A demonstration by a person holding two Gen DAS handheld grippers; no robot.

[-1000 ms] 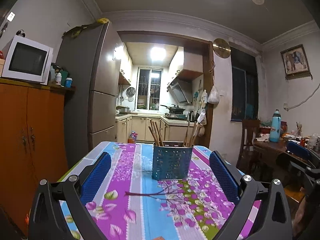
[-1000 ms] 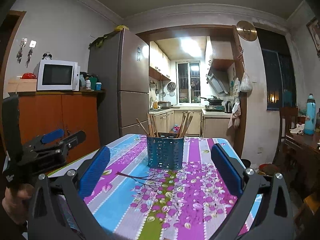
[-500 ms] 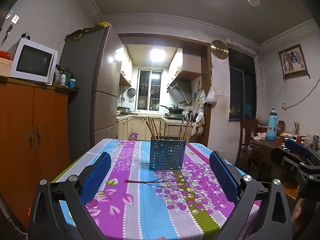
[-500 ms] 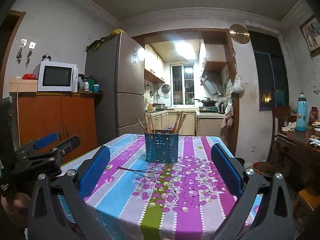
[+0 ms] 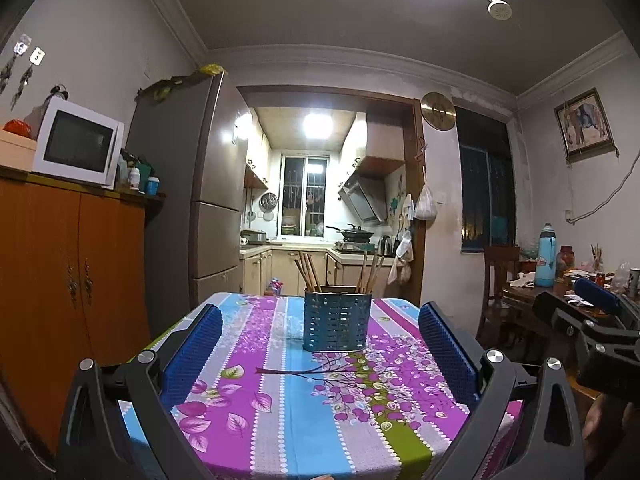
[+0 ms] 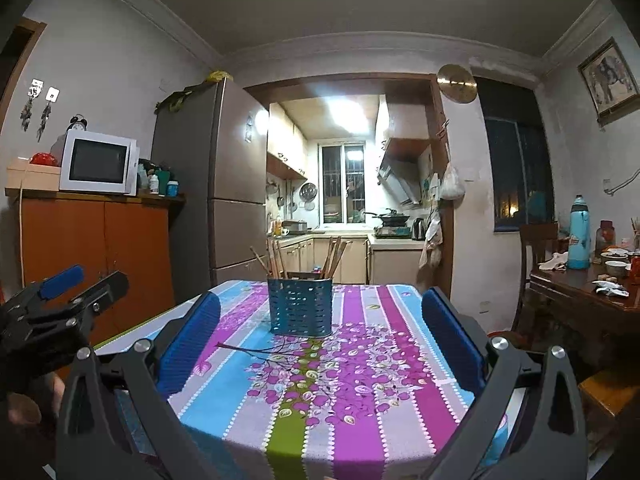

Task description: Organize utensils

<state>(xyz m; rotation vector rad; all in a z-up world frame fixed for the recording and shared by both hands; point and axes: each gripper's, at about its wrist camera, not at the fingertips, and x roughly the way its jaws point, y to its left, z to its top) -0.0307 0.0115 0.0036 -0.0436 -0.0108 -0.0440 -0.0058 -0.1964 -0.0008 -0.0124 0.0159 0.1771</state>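
A blue perforated utensil holder (image 5: pixel 336 321) (image 6: pixel 300 306) stands upright on the far half of the table, with several wooden chopsticks (image 5: pixel 308 272) (image 6: pixel 276 259) sticking out of it. My left gripper (image 5: pixel 320 344) is open, held back over the near table edge, nothing between its blue pads. My right gripper (image 6: pixel 320 340) is open too and equally far back from the holder. Each gripper shows at the side of the other's view: the right gripper (image 5: pixel 592 316) and the left gripper (image 6: pixel 64 300).
The table carries a floral striped cloth (image 5: pixel 280 420) (image 6: pixel 360 380). An orange cabinet (image 5: pixel 72 272) with a microwave (image 5: pixel 78 148) stands on the left beside a fridge (image 5: pixel 208 200). A cluttered wooden table (image 6: pixel 588 292) and chair are on the right. A kitchen lies behind.
Both grippers have pulled back from the holder and tilted upward; the holder looks smaller and farther, and more of the near cloth edge shows. Both stay open.
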